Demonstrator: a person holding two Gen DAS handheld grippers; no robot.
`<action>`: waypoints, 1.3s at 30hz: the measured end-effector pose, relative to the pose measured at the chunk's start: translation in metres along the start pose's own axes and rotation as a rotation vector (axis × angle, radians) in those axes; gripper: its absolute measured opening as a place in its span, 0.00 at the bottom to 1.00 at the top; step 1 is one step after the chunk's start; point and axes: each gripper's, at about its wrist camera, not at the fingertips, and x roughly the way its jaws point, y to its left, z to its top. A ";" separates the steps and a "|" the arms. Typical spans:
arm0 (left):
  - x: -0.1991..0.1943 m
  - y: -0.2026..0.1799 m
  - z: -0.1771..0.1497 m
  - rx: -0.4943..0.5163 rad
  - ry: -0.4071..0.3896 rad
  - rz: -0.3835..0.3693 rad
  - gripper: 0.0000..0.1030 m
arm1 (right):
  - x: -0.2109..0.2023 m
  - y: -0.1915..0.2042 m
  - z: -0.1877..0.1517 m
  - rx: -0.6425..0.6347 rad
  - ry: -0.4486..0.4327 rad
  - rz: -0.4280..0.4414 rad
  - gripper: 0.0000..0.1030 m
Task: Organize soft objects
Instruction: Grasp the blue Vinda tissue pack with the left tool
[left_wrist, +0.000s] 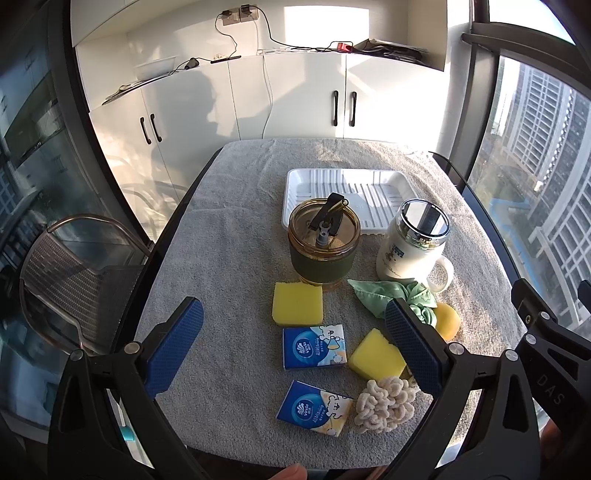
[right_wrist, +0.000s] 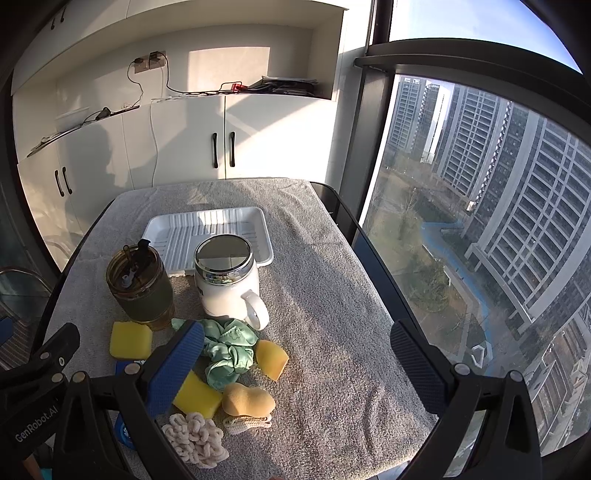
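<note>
A: Where were the soft things, and what were the claws doing?

B: All lay on the grey towel over the table (left_wrist: 229, 236), on the near side of the white tray (left_wrist: 295, 181), which was empty. Just in front of the tray stood a dark tumbler (left_wrist: 324, 245) and a white mug (left_wrist: 410, 251). Nearer than those were two yellow sponges (left_wrist: 297, 303), two blue tissue packs (left_wrist: 314, 346), a green cloth scrunchie (right_wrist: 227, 349), a cream knitted piece (left_wrist: 384, 404) and a tan makeup sponge (right_wrist: 248, 398).

A: And the claws?

B: The left claw (left_wrist: 293, 341) was spread wide above the tissue packs, holding nothing. The right claw (right_wrist: 295, 363) was spread too, and empty.

A: How would these things handle?

B: I judged them all light and easy to squash. A sponge should be pinched across its flat sides, a tissue pack across its short edges, gently. The scrunchie could slip, so take it at the thick bunched part
</note>
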 end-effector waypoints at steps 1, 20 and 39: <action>0.000 0.000 0.000 0.000 0.000 0.000 0.97 | 0.000 0.000 0.000 -0.001 0.003 0.000 1.00; 0.006 -0.002 -0.003 0.032 0.017 -0.001 0.97 | 0.004 -0.002 -0.003 0.001 0.028 0.004 1.00; 0.084 0.011 -0.108 0.234 0.293 -0.243 0.86 | 0.056 -0.020 -0.081 -0.135 0.210 0.176 1.00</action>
